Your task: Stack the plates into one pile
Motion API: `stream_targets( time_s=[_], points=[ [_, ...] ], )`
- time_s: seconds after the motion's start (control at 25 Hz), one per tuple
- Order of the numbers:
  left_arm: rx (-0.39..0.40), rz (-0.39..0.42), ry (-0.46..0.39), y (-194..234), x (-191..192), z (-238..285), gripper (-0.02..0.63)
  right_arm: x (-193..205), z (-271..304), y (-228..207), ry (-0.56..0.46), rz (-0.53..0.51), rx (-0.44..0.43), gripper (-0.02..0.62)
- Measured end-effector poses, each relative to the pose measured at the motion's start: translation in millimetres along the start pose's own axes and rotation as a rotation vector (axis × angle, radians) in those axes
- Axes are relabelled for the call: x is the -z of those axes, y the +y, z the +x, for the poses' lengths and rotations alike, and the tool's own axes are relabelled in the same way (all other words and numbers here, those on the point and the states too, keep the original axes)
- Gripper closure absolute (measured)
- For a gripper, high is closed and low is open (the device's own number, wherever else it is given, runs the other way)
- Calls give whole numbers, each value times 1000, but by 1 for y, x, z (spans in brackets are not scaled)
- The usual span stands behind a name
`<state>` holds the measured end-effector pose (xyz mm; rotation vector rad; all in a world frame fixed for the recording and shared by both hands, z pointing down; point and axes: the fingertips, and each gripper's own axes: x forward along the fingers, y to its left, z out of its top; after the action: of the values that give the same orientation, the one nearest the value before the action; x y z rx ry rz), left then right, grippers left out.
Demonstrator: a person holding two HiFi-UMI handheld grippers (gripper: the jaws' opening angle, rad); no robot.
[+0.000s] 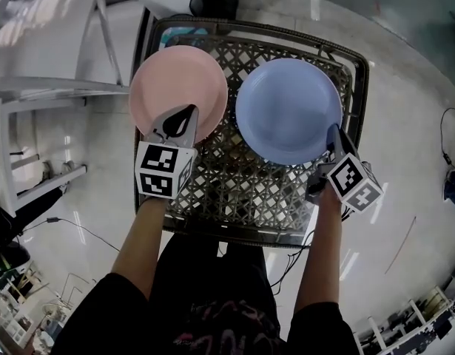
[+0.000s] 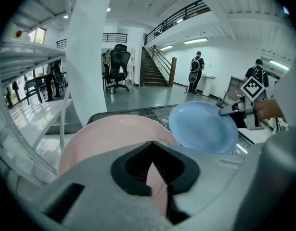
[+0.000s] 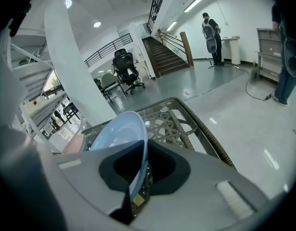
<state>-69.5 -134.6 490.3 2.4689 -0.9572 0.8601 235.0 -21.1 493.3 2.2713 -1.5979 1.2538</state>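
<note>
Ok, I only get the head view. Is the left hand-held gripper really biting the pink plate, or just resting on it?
Observer: Biting it. The left gripper view shows the left hand-held gripper with its jaws shut on the rim of the pink plate.
Child: And the blue one?
Observer: Same. In the right gripper view the right hand-held gripper pinches the blue plate by its rim.
Child: Is anyone else there?
Observer: Yes, a person stands by a staircase, far beyond the table.
</note>
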Motion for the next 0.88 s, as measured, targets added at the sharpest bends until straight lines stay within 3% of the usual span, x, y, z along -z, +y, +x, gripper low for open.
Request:
stream_targets(
  time_s=[0.56, 0.88],
  points=[
    [2, 8, -15, -13, -9, -3, 611, -26, -21, -1, -83, 127, -64, 551],
    [-33, 4, -40, -2, -14, -20, 611, -44, -25, 28, -116, 158, -144, 548]
  ],
)
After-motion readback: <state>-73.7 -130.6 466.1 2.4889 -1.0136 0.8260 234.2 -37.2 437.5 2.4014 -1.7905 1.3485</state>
